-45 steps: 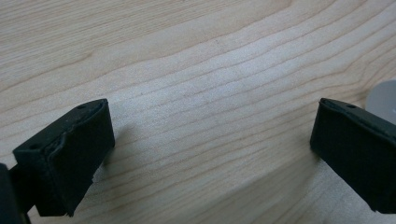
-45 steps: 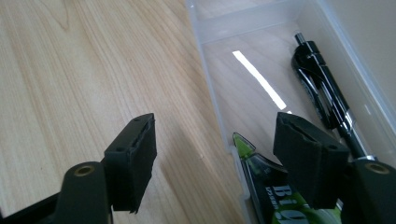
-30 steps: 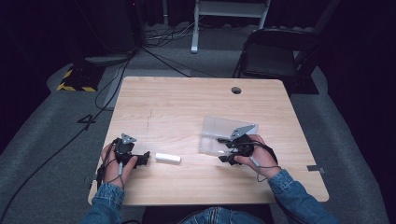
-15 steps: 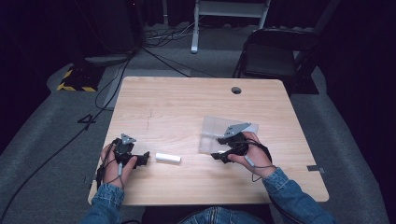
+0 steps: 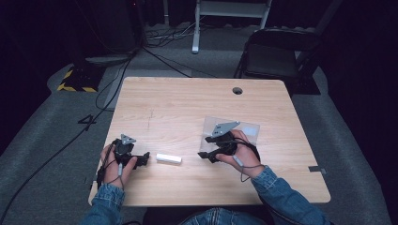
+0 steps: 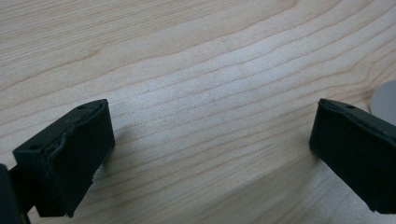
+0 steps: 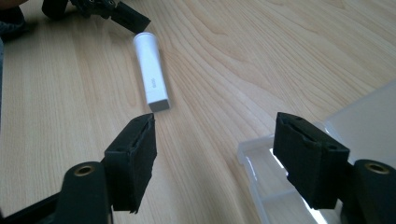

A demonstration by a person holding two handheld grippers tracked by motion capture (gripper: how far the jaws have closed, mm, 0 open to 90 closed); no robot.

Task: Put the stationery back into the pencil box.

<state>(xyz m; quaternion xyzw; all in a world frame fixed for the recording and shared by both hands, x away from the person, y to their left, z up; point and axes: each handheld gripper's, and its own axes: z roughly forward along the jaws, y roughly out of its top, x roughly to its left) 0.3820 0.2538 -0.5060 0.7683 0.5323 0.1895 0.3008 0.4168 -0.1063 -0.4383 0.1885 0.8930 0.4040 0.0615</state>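
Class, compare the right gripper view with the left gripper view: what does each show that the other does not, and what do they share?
Right gripper view alone: a white stick lying flat ahead of the right gripper, a clear box by one jaw, and the left gripper farther off beyond the stick.
Left gripper view alone: a grey rounded edge at the frame's side; what it is I cannot tell.
Both: the wooden table and a pair of black jaws standing open with nothing between them.

stick [image 5: 168,158] on bench [image 5: 187,103] between left tongs [image 5: 143,159] and right tongs [image 5: 204,154], clear box [image 5: 248,131] behind right tongs
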